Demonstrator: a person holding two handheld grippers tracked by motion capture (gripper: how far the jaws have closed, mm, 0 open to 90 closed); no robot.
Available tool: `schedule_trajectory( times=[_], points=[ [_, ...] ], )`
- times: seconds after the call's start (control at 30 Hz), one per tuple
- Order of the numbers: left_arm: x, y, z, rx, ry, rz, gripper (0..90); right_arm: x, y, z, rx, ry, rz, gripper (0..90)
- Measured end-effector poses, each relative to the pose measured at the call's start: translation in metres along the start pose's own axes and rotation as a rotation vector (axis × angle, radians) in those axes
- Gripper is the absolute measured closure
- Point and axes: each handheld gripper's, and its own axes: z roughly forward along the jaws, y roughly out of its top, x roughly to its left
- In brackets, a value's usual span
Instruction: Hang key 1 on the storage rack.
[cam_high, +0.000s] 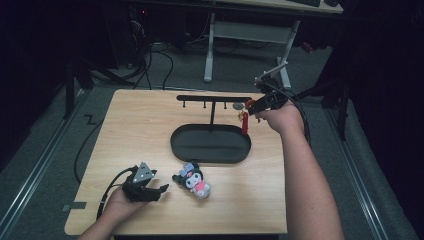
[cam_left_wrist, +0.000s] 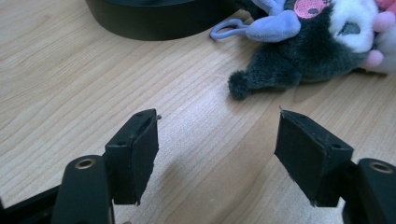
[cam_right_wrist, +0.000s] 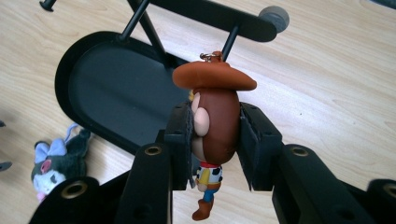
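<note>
- Cowboy figure (cam_right_wrist: 212, 130) sits clamped by its head in the right gripper (cam_right_wrist: 215, 140), at the hook rack's (cam_high: 214, 99) right end, its loop raised toward a peg for hanging.
- Left gripper (cam_left_wrist: 215, 154), jaws apart and holding nothing, rests well in front of the rack, pointing toward the plush toy (cam_high: 194, 180), likely next.

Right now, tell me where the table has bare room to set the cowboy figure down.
The table is bare left of the tray stand, and again between plush toy and right edge. It is crowded where left gripper faces the plush, and where right gripper clamps the cowboy figure under the hooks.
</note>
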Motion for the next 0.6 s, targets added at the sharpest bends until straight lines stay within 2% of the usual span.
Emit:
schedule_trajectory(
  times=[0.3, 0.6],
  points=[
    [0.000, -0.001, 0.000, 0.005, -0.004, 0.003, 30.3, -0.008, 0.004, 0.008, -0.009, -0.018, 0.034, 67.5],
    [-0.002, -0.001, 0.002, 0.009, -0.008, 0.012, 30.4, -0.024, -0.017, 0.026, 0.002, -0.013, 0.093, 67.4]
  ],
)
